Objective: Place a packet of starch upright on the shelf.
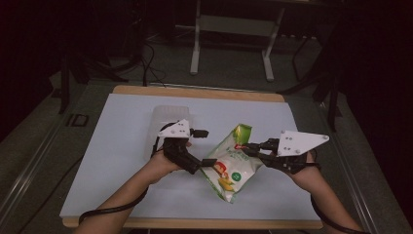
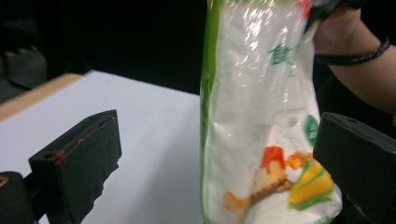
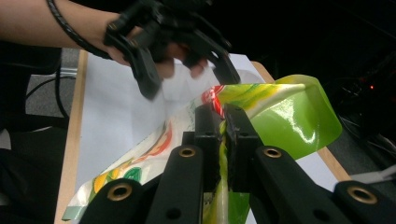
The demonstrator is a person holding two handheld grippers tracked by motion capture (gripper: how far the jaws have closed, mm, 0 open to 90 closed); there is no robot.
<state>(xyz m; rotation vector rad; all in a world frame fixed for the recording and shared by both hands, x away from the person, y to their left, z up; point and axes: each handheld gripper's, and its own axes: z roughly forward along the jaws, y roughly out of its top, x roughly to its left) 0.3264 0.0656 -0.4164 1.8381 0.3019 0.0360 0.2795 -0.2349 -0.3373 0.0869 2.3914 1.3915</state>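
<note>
**Pale sheet on wood table, dark room, snack bag between two tongs**

Pale blue-white sheet covers most of the table; bare wood edge shows along the 12 o'clock side and as a strip at 6 o'clock. Sheet surface is plain and flat. A clear plastic container sits on it left of centre, toward 11 o'clock, partly behind the left tongs' grey plate.

Room is dim. Grey floor around the table, a white metal frame stand at 12 o'clock, dark chair or stand legs at 10 and 2 o'clock, loose cables on the floor near 11 o'clock. Background mostly black.

Bag: white and green plastic packet with corn and food print, at table centre, lying tilted with its green top end toward 12 o'clock and its bottom toward 6 o'clock.

Right tongs come in from 4 o'clock; jaws are pinched tight together on the bag's green top edge, clear in the right gripper view, film crumpled between them.

Left tongs come in from 8 o'clock; jaws spread wide, one on each side of the bag's lower body in the left gripper view. Cannot tell if either jaw touches the film; no squeeze visible.

Both forearms enter from 6 o'clock, a black cable trailing from each.
</note>
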